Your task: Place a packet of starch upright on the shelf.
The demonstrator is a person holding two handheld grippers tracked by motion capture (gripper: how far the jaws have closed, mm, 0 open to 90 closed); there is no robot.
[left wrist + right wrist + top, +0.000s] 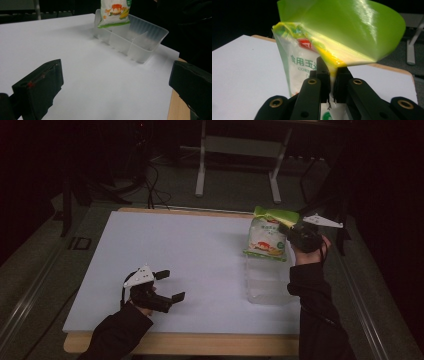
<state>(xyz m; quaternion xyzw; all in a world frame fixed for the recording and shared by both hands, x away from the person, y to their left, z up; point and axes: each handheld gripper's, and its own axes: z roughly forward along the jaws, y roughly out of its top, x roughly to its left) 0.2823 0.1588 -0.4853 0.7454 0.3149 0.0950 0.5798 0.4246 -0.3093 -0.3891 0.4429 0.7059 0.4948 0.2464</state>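
A white food bag (pixel 267 236) with a green and yellow top hangs from my right gripper (pixel 286 227), which is shut on its upper edge. In the right gripper view the jaws pinch the bag (pixel 294 65) just under its folded green flap. The bag's bottom hangs over the far end of a clear plastic divided tray (pixel 267 281) at the right of the white table (pixel 190 255). In the left gripper view the bag (pixel 114 12) dips toward the tray (pixel 140 37). My left gripper (pixel 170 286) stands open near the front left, nothing between its jaws.
The table's wooden front edge (pixel 200 342) runs below both forearms. A metal table frame (pixel 240 150) and cables stand on the dark floor beyond the far edge. Bare white surface lies between the left gripper and the tray.
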